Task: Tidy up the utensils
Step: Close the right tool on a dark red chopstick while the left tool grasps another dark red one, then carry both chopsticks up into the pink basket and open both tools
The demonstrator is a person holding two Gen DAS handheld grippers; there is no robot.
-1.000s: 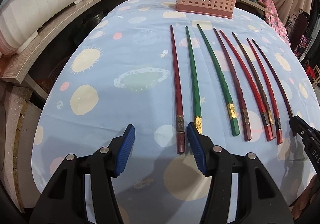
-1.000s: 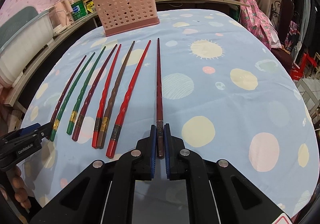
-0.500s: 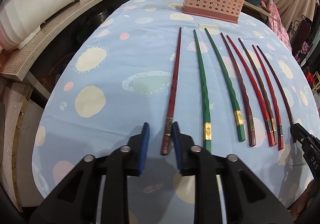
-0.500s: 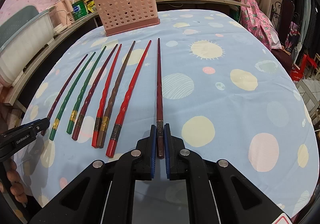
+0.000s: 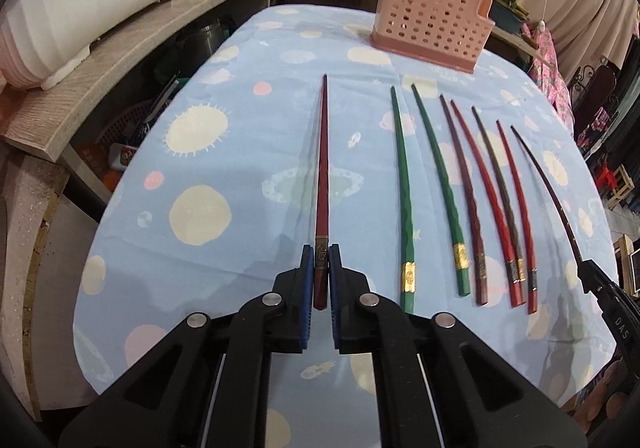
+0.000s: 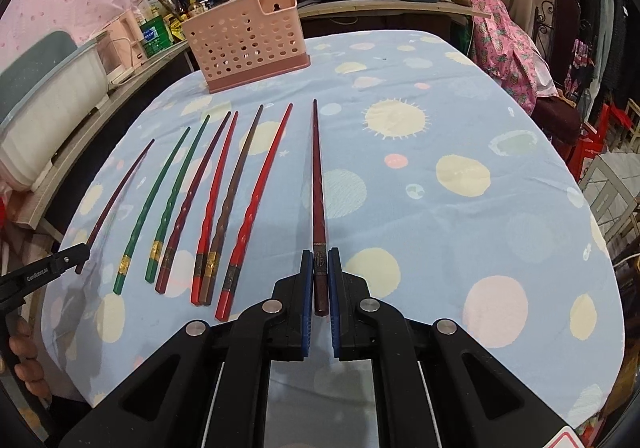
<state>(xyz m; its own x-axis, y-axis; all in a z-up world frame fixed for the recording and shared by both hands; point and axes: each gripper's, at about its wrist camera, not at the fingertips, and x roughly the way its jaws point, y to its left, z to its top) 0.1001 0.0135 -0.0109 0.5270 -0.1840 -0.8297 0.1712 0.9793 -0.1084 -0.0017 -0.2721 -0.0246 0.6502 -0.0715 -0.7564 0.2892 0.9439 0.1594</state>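
Left wrist view: my left gripper (image 5: 320, 280) clamps a dark red chopstick (image 5: 322, 168); my right gripper (image 6: 320, 280) likewise grips a maroon chopstick (image 6: 317, 184) above the surface (image 6: 460, 216).

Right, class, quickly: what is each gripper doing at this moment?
Left gripper: closed on a dark red chopstick with a metal band.
Right gripper: closed on a second dark red banded chopstick.
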